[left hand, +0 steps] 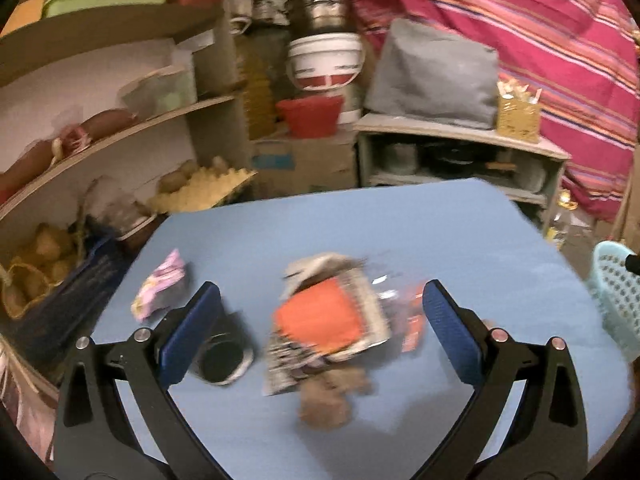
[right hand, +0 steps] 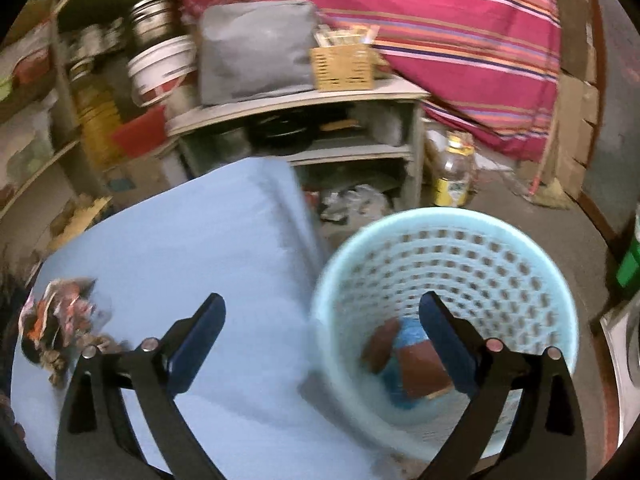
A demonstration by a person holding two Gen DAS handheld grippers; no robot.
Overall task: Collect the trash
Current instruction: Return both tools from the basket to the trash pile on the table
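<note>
A pile of trash lies on the blue table point(left hand: 400, 220): an orange and patterned wrapper point(left hand: 324, 320), a crumpled brown paper point(left hand: 332, 396), a pink wrapper point(left hand: 160, 290) and a black cup on its side point(left hand: 222, 356). My left gripper point(left hand: 320, 320) is open and empty, with its jaws either side of the orange wrapper. My right gripper point(right hand: 322, 328) is open and empty, above the table edge and the light blue perforated bin point(right hand: 460, 240). The bin holds a brown and blue packet point(right hand: 412, 364). The pile also shows in the right wrist view point(right hand: 60, 320).
Shelves with baskets and an egg tray point(left hand: 200, 192) stand left of the table. A low cabinet point(left hand: 460, 152) carries a grey bag and a woven basket. Buckets point(left hand: 324, 60) are stacked behind. A jar point(right hand: 454, 176) stands on the floor. A striped cloth hangs at right.
</note>
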